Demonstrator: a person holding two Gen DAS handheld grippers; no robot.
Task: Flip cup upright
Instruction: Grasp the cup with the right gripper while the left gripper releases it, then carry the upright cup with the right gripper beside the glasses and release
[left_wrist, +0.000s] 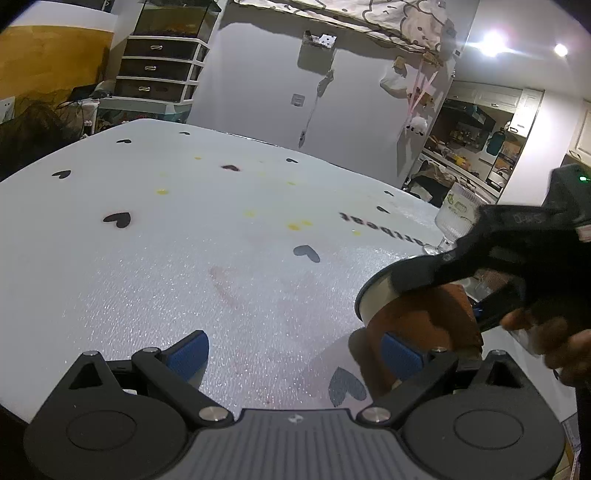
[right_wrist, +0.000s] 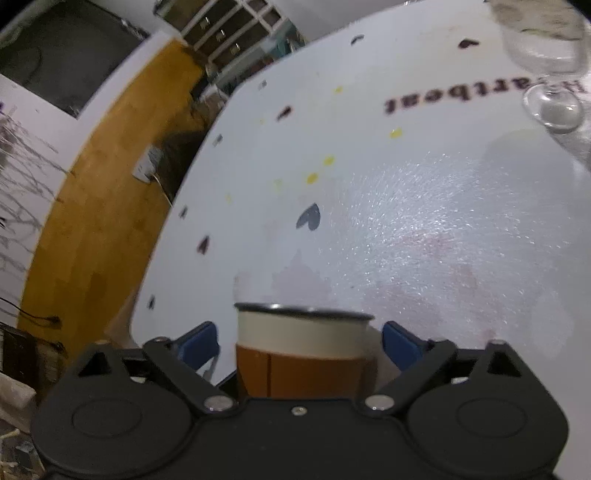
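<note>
Between the right gripper's (right_wrist: 301, 345) widely spread blue pads (right_wrist: 397, 345), the cup (right_wrist: 301, 354) is sitting with its dark rim pointing away from the camera; whether the pads are touching it I cannot tell. Beyond it, the white table (right_wrist: 424, 229) is spreading out, a glass (right_wrist: 546, 62) standing far ahead to the right. Beside the cup, the left gripper (left_wrist: 295, 354) is hanging wide apart, holding nothing.

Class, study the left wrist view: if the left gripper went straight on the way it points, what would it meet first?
Probably nothing but the white table: the left gripper is open and the way ahead looks free. The cup sits off to its right.
</note>
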